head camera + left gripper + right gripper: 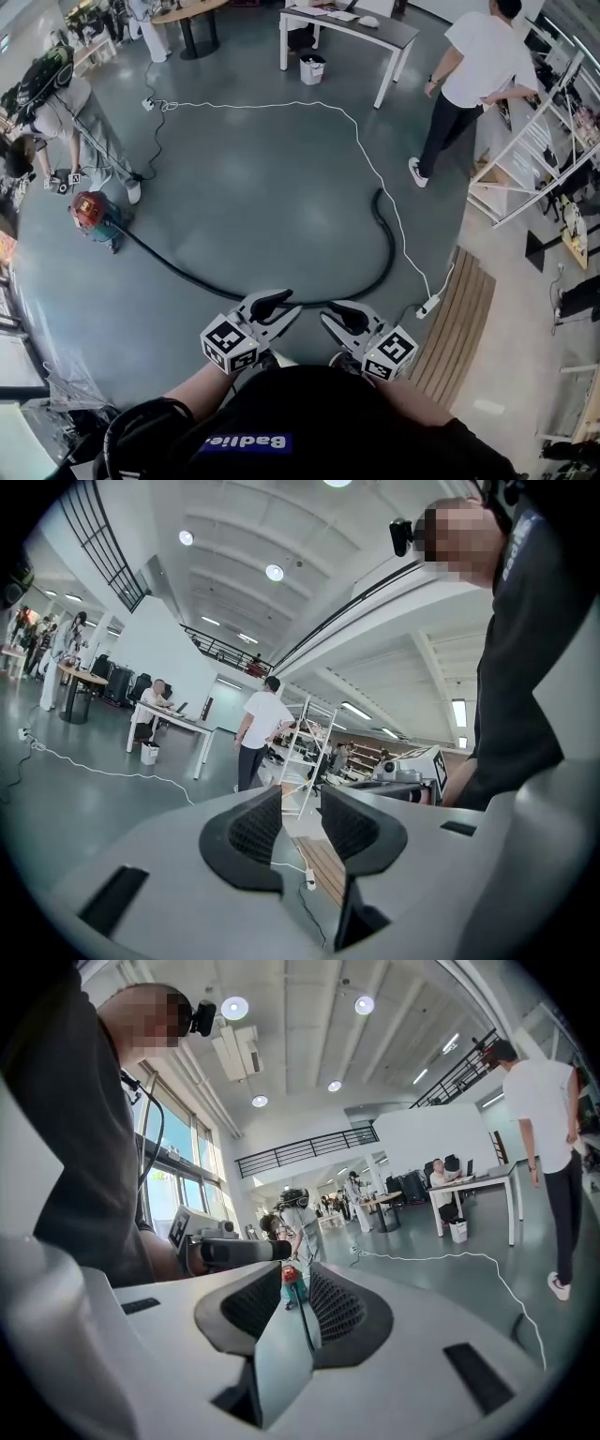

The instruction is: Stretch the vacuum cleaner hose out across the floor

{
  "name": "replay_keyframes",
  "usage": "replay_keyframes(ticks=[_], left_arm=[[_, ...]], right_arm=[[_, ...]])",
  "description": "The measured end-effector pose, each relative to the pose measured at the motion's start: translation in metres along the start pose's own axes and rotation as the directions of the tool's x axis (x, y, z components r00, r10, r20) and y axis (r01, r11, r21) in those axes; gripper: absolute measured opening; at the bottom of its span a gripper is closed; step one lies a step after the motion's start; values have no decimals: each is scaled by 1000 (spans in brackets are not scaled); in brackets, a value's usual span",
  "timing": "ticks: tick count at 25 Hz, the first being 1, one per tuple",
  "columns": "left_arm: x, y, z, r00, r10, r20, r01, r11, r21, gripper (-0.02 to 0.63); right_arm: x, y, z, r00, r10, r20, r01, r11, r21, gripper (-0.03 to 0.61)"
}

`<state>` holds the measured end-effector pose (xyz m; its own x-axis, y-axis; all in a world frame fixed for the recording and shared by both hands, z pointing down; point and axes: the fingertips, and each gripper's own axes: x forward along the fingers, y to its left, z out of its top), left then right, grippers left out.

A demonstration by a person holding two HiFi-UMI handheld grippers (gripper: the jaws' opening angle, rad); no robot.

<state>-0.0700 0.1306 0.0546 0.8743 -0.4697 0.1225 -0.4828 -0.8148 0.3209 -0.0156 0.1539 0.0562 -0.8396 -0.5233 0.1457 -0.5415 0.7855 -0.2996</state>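
The left gripper (286, 305) and right gripper (330, 315) are both half open, holding nothing. The black hose (178, 272) lies bent on the floor (262, 178)

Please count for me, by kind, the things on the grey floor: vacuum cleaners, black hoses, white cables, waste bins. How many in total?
Vacuum cleaner: 1
Black hose: 1
White cable: 1
Waste bin: 1
Total: 4
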Motion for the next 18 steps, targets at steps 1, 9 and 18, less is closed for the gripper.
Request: replay_keyframes(ticks=[1, 9, 18], left_arm=[[3, -9, -2, 1000, 7, 6, -7, 1000, -20, 138], [28, -67, 6, 998, 11, 61, -9, 999, -33, 61], [27, -107, -4, 998, 6, 56, -4, 999, -36, 9]], right_arm=[[-8, 5, -1, 1000, 14, -1, -14, 1000, -1, 100], [-52, 24, 5, 995, 90, 52, -89, 996, -19, 54], [-75, 43, 11, 992, 111, 65, -109, 993, -35, 6]])
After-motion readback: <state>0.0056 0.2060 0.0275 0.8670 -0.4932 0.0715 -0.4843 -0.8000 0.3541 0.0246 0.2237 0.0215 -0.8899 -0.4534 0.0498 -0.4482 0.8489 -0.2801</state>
